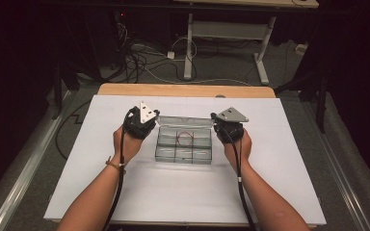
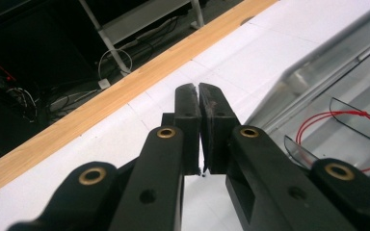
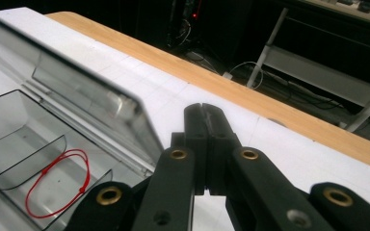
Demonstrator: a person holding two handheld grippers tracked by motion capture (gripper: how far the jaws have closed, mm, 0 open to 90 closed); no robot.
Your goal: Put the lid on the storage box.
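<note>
I see the clear compartment box (image 1: 183, 145) mid-table (image 1: 125, 192), lid open, red string loop (image 1: 185, 138) in a rear middle compartment. Left gripper (image 1: 142, 121) and right gripper (image 1: 228, 124) flank its back corners, fingers clenched on nothing.

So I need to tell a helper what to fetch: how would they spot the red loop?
On the white table sits a clear divided box with its lid open. The red string loop lies in the middle back compartment, the sole coloured thing there.
</note>
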